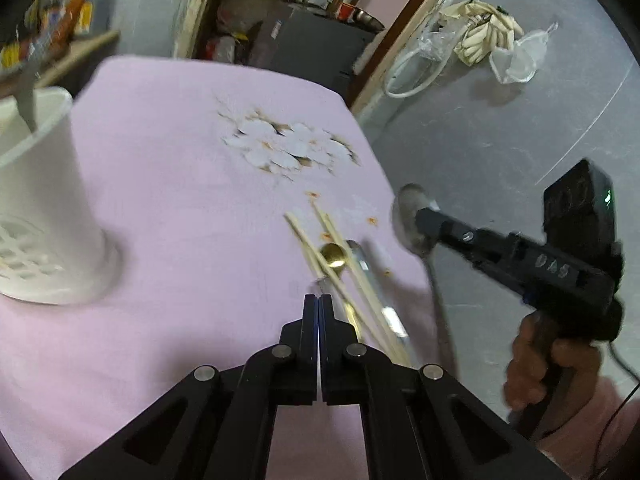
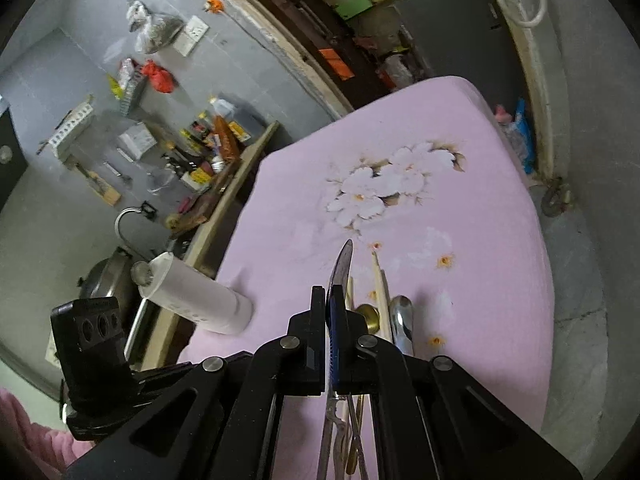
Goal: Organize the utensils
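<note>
Between me and the white holder (image 1: 48, 200) the pink desk (image 1: 192, 208) is bare cloth, open lane there. Ahead and to the right it's cluttered: chopsticks (image 1: 316, 256), gold spoon (image 1: 334, 257) and a steel spoon (image 1: 370, 276) lie crossed, blocking a flat approach. My right gripper (image 1: 424, 220) hangs off the desk's right edge with a big spoon (image 1: 410, 210), crowding that side. Far half of the desk, around the printed flowers (image 2: 384, 184), is open.

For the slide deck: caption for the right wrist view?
Right gripper shut on a metal spoon, lifted above chopsticks on the pink cloth.
</note>
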Tool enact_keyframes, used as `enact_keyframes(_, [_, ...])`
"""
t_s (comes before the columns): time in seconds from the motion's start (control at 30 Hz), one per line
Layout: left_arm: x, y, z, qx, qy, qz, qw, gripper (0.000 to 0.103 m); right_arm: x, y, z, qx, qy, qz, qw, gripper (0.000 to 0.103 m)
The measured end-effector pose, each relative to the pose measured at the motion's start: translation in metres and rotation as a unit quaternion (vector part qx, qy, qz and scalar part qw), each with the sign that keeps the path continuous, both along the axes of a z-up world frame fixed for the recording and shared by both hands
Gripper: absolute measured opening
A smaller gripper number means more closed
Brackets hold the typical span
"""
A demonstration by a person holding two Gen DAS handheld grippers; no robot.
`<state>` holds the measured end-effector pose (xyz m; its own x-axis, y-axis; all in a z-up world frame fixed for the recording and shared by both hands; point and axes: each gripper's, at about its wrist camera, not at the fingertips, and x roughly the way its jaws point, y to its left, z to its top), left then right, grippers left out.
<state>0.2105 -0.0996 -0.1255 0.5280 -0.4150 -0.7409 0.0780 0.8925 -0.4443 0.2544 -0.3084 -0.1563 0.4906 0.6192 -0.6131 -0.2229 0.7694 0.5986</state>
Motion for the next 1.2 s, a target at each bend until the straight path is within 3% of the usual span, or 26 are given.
enact_keyframes(0.2, [0.023,-0.019,-0.030,-0.012,0.057,-0.023,0.9981,0.004,0.001,-0.018,-0.022,-0.011,0.030,-0.030,0.999,0.002])
enact_keyframes(0.33, [0.031,-0.026,-0.048,-0.021,0.093,-0.014,0.9953,0.006,0.003,-0.026,-0.034,-0.013,0.044,-0.031,0.998,0.002])
enact_keyframes(0.47, [0.036,-0.026,-0.053,-0.044,0.100,-0.002,0.9940,0.028,0.009,-0.029,-0.043,-0.020,0.055,-0.015,0.998,0.002])
enact_keyframes(0.57, [0.039,-0.028,-0.054,-0.047,0.098,0.003,0.9940,0.030,0.015,-0.031,-0.048,-0.023,0.062,-0.003,0.998,0.002])
enact_keyframes(0.73, [0.045,-0.024,-0.057,-0.057,0.105,0.008,0.9928,0.030,0.025,-0.030,-0.056,-0.029,0.075,0.018,0.997,0.003])
enact_keyframes(0.97, [0.055,-0.027,-0.059,-0.038,0.120,0.002,0.9920,0.017,0.038,-0.023,-0.058,-0.036,0.089,0.048,0.994,0.003])
enact_keyframes(1.2, [0.061,-0.020,-0.062,-0.059,0.146,0.001,0.9875,0.015,0.054,-0.016,-0.059,-0.057,0.119,0.070,0.989,0.004])
